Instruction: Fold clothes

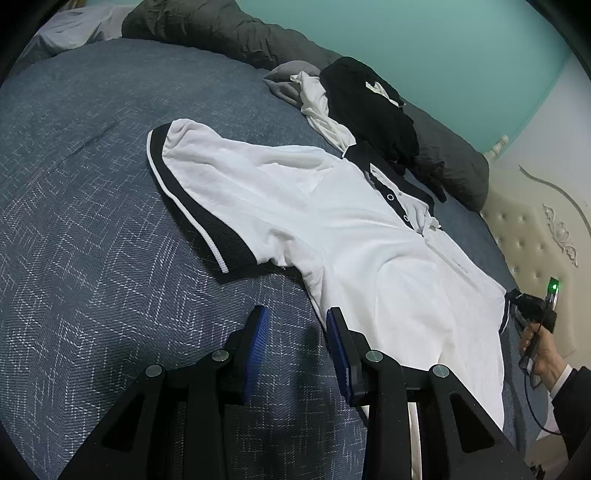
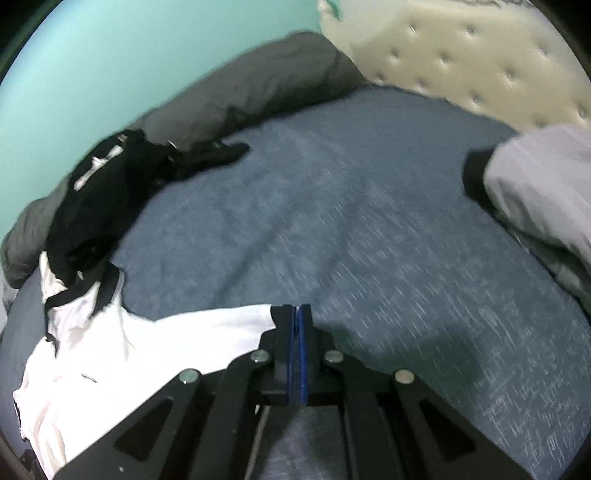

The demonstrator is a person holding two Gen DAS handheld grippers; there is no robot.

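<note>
Right hand-held gripper (image 2: 296, 314) has its blue pads pressed together at the black-trimmed sleeve edge of the white short-sleeved polo shirt with black collar and cuffs (image 1: 369, 258); it looks clamped on that sleeve, though the blur makes the cloth between the pads hard to confirm. Left hand-held gripper (image 1: 295, 321) has its pads apart and empty, one finger (image 1: 338, 332) lying at the shirt's side seam just below the armpit, the other over bare bed.

The shirt lies spread face up on the blue-grey woven bedspread (image 1: 92, 240), collar toward 1 o'clock in the left view, its other sleeve stretched to 10 o'clock. My judgement: the spreading is nearly done and the first fold is starting. Next, the open pads would need to close on the near side seam, so both sides can be carried inward together.

Open bedspread runs wide at 9 to 11 o'clock. A pile of black and white garments (image 1: 369, 107) crowds the collar at 1 o'clock, with a dark grey duvet (image 1: 229, 29) behind it and the cream tufted headboard (image 2: 461, 55) beyond
</note>
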